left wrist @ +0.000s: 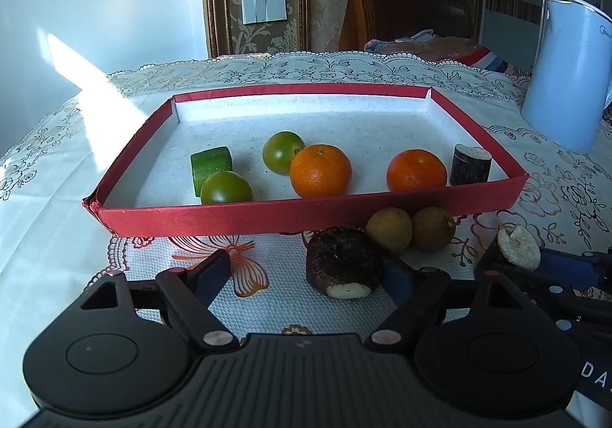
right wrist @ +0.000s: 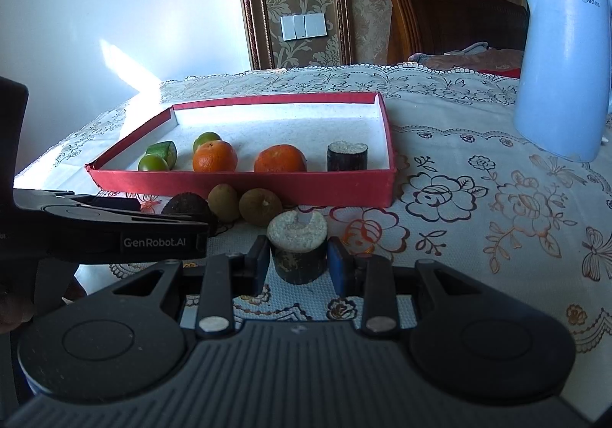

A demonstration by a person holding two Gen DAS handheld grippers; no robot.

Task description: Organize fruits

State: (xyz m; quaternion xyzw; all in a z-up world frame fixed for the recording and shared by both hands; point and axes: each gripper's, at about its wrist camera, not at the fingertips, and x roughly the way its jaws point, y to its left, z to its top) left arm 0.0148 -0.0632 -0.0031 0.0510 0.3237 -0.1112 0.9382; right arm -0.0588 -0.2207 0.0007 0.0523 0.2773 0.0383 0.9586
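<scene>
A red tray (left wrist: 306, 212) (right wrist: 244, 185) holds two oranges (left wrist: 320, 171) (left wrist: 417, 170), two green tomatoes (left wrist: 226, 187) (left wrist: 282, 152), a green cucumber piece (left wrist: 210, 164) and a dark sugarcane piece (left wrist: 469, 165). In front of it on the cloth lie two brown longans (left wrist: 389, 230) (left wrist: 433, 228) and a dark water chestnut (left wrist: 342, 261). My left gripper (left wrist: 306, 275) is open, its right finger touching the chestnut. My right gripper (right wrist: 297, 261) is shut on a second sugarcane piece (right wrist: 297, 250), which also shows in the left wrist view (left wrist: 518, 246).
A pale blue electric kettle (left wrist: 570, 76) (right wrist: 562, 64) stands at the right on the lace tablecloth (right wrist: 497, 206). A wooden bed headboard (left wrist: 401, 7) and a wall are behind the table. My left gripper's body (right wrist: 114, 233) crosses the right wrist view at the left.
</scene>
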